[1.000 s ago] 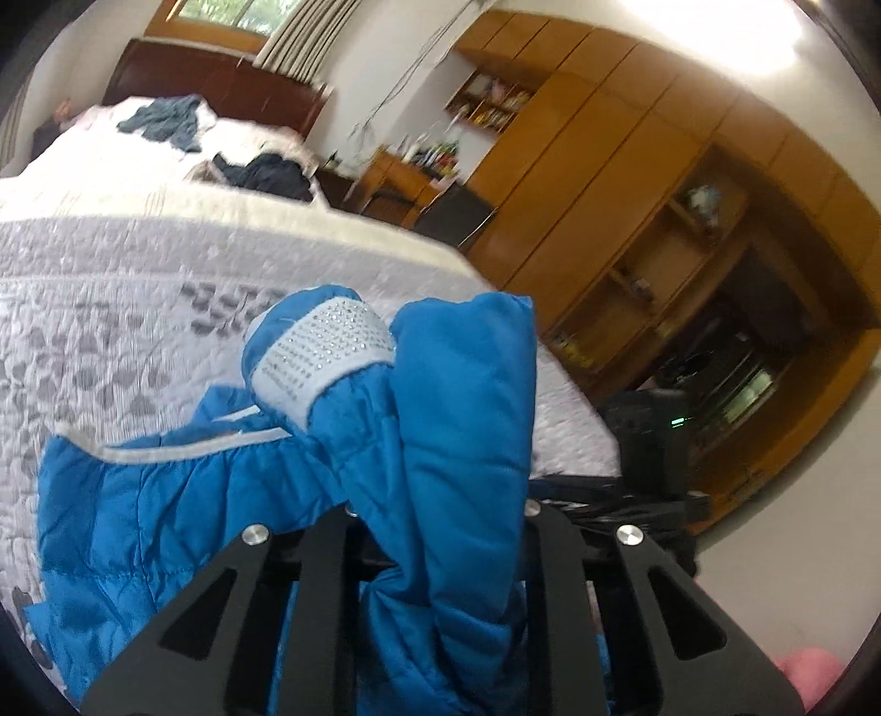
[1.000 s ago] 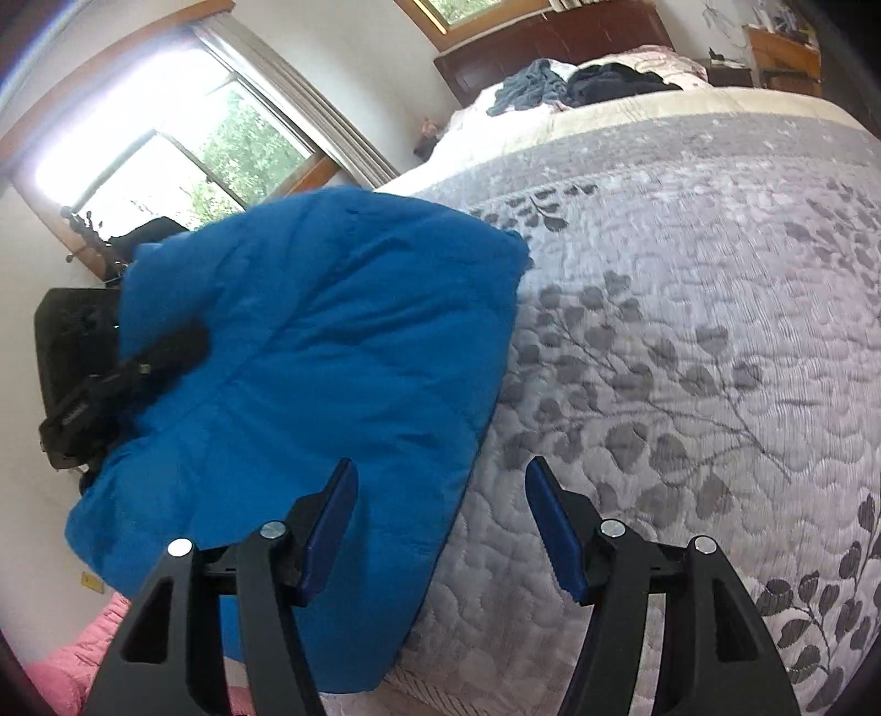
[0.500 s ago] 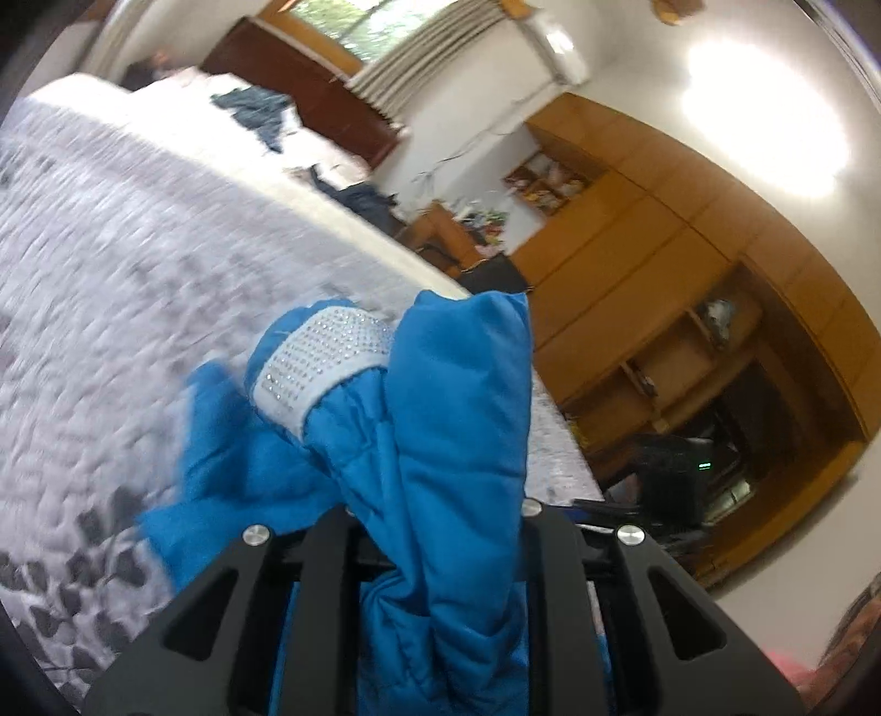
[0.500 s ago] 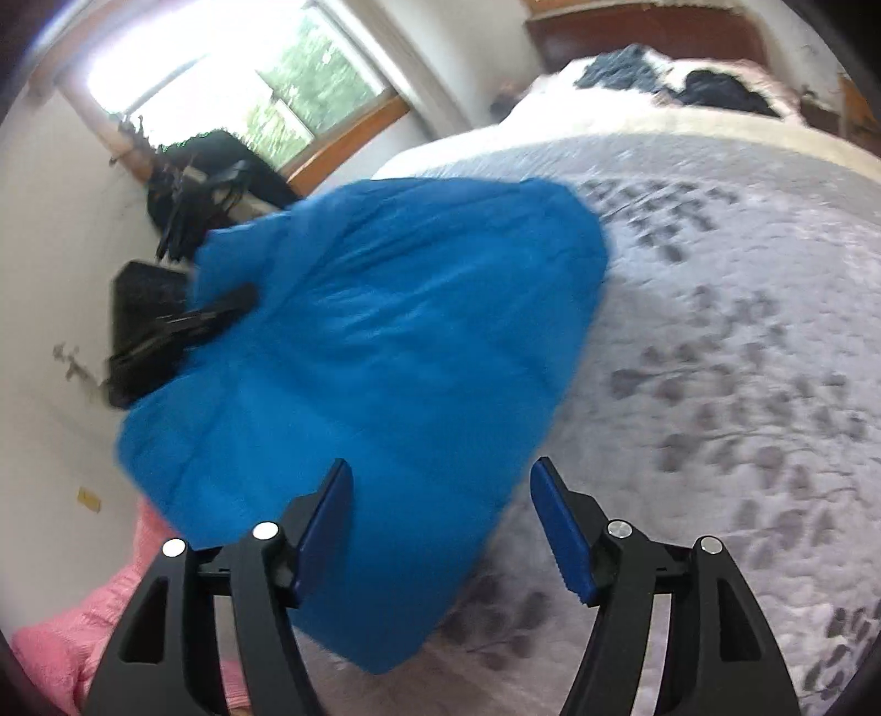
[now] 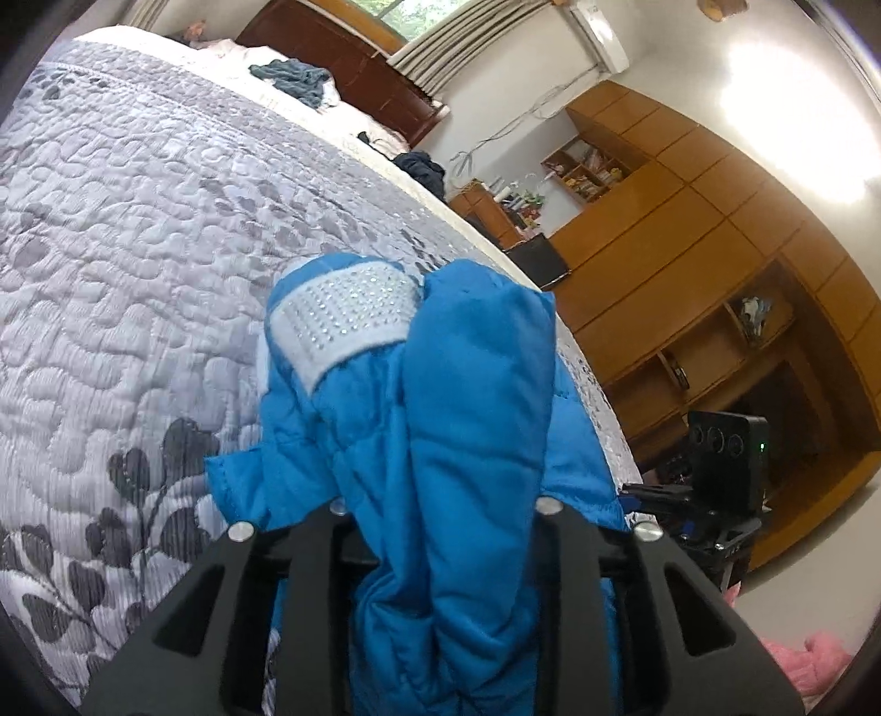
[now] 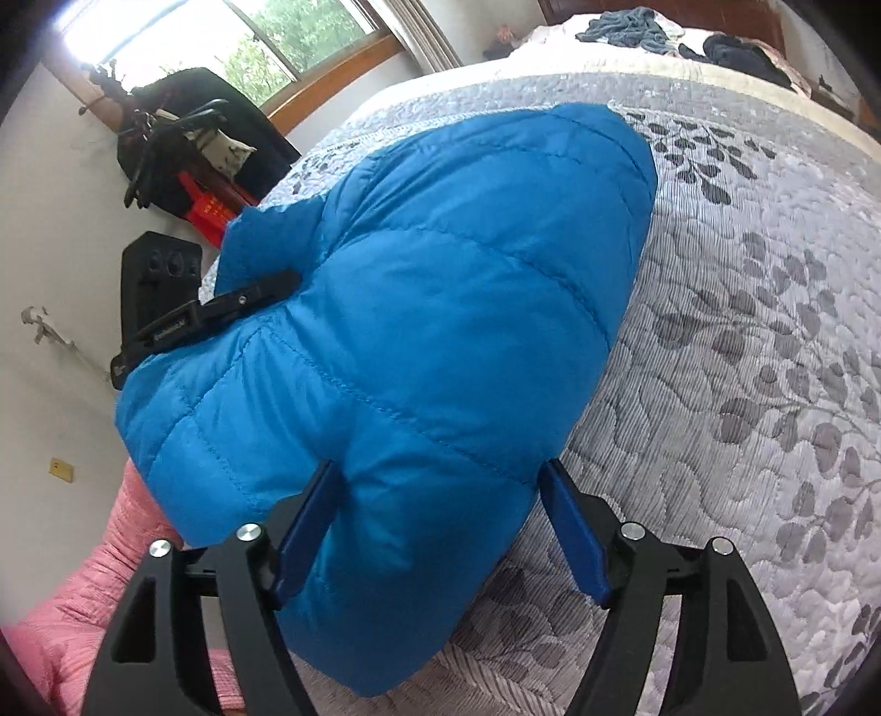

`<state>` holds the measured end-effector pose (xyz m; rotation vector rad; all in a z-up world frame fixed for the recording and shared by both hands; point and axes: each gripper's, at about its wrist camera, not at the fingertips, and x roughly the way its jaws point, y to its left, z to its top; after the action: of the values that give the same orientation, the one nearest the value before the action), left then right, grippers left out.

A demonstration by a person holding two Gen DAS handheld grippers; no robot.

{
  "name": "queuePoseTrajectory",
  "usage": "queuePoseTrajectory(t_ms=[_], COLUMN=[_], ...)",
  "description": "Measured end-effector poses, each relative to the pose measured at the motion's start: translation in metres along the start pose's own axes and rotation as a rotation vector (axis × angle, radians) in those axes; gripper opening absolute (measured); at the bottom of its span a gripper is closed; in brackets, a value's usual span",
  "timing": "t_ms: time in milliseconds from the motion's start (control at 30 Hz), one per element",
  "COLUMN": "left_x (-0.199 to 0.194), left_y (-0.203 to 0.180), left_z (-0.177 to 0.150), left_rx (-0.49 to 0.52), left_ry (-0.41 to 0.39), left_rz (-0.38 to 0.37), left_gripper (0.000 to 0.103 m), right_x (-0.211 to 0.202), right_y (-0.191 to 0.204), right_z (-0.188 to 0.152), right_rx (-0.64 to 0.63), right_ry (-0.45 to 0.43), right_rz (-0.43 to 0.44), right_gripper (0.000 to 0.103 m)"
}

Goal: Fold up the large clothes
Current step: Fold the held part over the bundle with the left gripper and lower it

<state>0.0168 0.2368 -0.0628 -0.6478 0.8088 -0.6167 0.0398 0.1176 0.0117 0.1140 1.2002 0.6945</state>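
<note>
A blue quilted puffer jacket lies bunched near the edge of the bed. In the left wrist view its folds rise between my fingers, and a white rhinestone cuff sits on top. My left gripper is shut on this bunched fabric, which hides its tips. The right wrist view shows the same left gripper clamped on the jacket's far left edge. My right gripper is open, and the jacket's near corner sits between its blue pads.
The bed's grey leaf-pattern quilt stretches away to the right. Loose dark clothes lie near the headboard. A wooden wardrobe and a black device stand beyond the bed's edge. Pink fabric lies below.
My right gripper has moved in on the jacket, so its near corner now sits between the open fingers. The left gripper has swung with the held fabric, and the jacket has bunched up.
</note>
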Motion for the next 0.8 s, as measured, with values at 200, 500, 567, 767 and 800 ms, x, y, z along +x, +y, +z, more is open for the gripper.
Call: queuePoseTrajectory(t_ms=[200, 500, 567, 767, 800], left_x=[-0.041, -0.115, -0.112, -0.099, -0.099], left_y=[-0.02, -0.102, -0.11, -0.102, -0.099], left_z=[-0.004, -0.048, -0.057, -0.066, -0.066], left_rx=[0.018, 0.156, 0.14, 0.053, 0.039], left_ry=[-0.02, -0.066, -0.026, 0.038, 0.038], left_rz=[0.126, 0.196, 0.197, 0.171, 0.168], left_gripper=[0.045, 0.059, 0.059, 0.021, 0.017], right_x=[-0.02, -0.029, -0.03, -0.029, -0.028], right_y=[0.002, 0.008, 0.01, 0.017, 0.017], right_z=[-0.007, -0.026, -0.029, -0.033, -0.033], right_rx=[-0.011, -0.008, -0.012, -0.026, -0.028], right_ry=[-0.029, -0.006, -0.006, -0.012, -0.014], right_rz=[0.008, 0.037, 0.046, 0.061, 0.06], right_gripper=[0.074, 0.074, 0.074, 0.074, 0.074])
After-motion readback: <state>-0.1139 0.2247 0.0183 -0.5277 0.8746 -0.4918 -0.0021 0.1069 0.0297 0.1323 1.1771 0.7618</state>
